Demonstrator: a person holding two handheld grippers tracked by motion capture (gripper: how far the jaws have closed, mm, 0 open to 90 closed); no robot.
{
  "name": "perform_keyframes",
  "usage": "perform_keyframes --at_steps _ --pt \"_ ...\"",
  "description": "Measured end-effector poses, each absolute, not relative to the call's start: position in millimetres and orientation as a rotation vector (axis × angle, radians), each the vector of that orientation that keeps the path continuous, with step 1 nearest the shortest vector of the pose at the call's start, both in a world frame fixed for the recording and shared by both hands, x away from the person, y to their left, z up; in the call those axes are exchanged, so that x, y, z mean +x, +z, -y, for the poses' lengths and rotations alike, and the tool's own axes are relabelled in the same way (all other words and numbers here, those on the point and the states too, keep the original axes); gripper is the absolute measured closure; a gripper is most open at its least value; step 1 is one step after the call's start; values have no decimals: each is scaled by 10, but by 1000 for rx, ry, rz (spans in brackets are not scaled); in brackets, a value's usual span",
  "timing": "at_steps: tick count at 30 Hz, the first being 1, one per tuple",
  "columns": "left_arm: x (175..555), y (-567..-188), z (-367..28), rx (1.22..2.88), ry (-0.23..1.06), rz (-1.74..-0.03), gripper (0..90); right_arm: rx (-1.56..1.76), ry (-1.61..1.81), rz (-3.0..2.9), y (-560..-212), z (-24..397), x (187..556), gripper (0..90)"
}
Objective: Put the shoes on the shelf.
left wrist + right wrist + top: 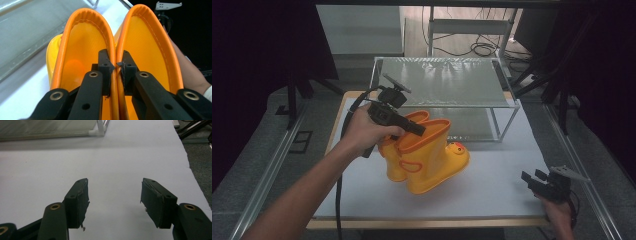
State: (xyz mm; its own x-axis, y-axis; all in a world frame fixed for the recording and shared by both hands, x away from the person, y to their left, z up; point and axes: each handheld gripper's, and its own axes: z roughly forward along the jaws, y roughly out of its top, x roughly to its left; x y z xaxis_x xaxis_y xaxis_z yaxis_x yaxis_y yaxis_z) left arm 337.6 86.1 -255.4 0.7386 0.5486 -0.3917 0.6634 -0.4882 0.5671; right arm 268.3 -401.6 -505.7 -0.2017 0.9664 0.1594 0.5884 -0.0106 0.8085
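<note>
A pair of yellow rubber boots (427, 160) with orange-trimmed openings sits just in front of the glass shelf rack (444, 82), on the white table top (492, 185), tilted so that the shafts lean toward the left gripper (414, 127). The boot nearer the rack's right leg carries a small duck face (457, 148) on its toe. In the left gripper view the two orange rims (116, 62) are pressed side by side between the black jaws, one jaw reaching inside each boot opening, so the left gripper is clamped on the adjoining walls of both boots (100, 50). The person's left hand (362, 131) grasps the gripper body in front of the rack's left corner, with the cable trailing down past the forearm. The right gripper (532, 179) rests well apart from the rack, near the table's front right edge, held by the right hand (559, 212). In the right gripper view its jaws stand wide apart with nothing between them, just bare white table top (112, 165) ahead and the rack's foot (98, 131) far beyond.
</note>
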Motion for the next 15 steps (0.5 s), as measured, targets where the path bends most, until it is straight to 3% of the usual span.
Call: perform_keyframes --at_steps 15 --pt "3453 -2267 -575 2204 -204 -851 823 1623 1106 -1808 -5056 4045 2678 384"
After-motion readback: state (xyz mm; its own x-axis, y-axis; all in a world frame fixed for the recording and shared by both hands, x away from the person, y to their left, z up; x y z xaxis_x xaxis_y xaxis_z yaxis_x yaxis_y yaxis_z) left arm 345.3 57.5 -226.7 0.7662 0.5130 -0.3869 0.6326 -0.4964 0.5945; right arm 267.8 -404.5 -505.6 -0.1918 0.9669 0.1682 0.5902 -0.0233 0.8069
